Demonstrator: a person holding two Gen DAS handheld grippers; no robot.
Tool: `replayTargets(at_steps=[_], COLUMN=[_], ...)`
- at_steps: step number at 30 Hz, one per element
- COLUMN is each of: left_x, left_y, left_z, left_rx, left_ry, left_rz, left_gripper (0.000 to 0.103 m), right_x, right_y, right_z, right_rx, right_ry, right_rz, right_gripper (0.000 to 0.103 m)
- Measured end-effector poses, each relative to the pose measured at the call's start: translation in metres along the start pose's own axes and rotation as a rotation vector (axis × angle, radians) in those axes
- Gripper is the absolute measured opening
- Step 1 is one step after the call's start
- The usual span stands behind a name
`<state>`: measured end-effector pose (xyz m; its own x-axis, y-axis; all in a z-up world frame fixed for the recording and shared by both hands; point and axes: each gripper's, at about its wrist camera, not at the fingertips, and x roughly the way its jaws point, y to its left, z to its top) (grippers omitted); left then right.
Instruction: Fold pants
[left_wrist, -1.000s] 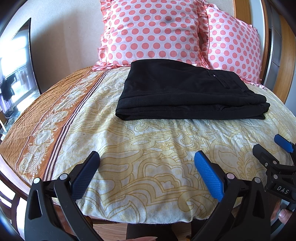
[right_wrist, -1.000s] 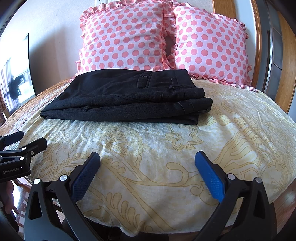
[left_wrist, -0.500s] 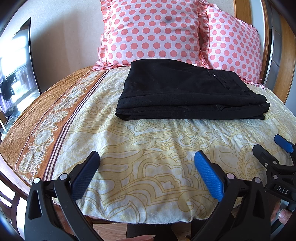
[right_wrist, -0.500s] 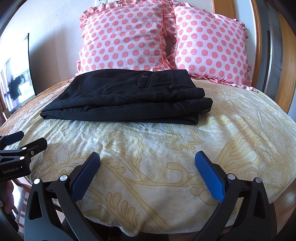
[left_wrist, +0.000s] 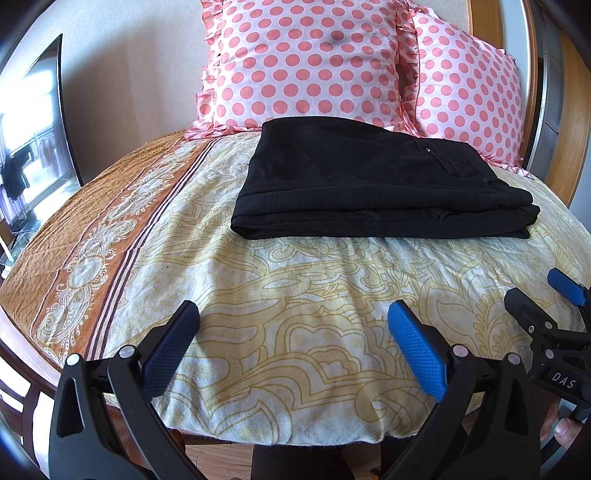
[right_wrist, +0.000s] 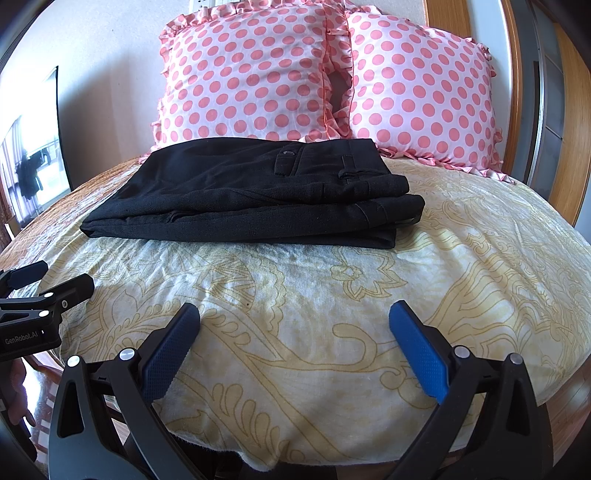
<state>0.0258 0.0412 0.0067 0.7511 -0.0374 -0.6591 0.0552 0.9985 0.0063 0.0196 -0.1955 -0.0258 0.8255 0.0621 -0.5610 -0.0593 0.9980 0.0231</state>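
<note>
Basically we're parked at the near edge of the bed (left_wrist: 258, 295) with both tools empty. Left gripper (left_wrist: 295, 343) has its jaws spread wide, nothing between the blue pads (left_wrist: 417, 350). Right gripper (right_wrist: 295, 343) is the same: wide, holding nothing.

Pants (right_wrist: 251, 206) are black and sit in a stacked rectangular bundle toward the far side of the bed, back edge just beside or touching the polka-dot pillows (right_wrist: 332, 74); we can't tell which. We see at least two or three layers on the near edge, so we judge the fold is done or very nearly.

Key relation: the bundle lies straight ahead of both grippers, well apart from either, with bare patterned sheet in between. Its long axis runs left-right across our view, i.e. crosswise to the fingers. Waistband, belt loop and button pocket (right_wrist: 288, 160) sit at the right end, folded edge at the left end.

In the left wrist view the bundle sits right of centre; in the right wrist view it sits slightly left of centre. So it lies roughly between the two tools, neither clearly nearer.

If another fold is wanted, we'd guess each gripper takes its own end. Right-end layers are slightly staggered, which could slip on a pinch.
</note>
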Motion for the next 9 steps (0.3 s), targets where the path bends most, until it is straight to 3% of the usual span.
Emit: replayTargets(at_steps=[9], left_x=[-0.0013], left_y=[0.0021], left_z=[-0.0024], left_rx=[0.002], left_ry=[-0.001], left_rz=[0.0], left_gripper=[0.101], right_x=[0.0], right_y=[0.0002], right_z=[-0.0003], right_rx=[0.0], right_ry=[-0.001], right_rz=[0.0], right_gripper=[0.102])
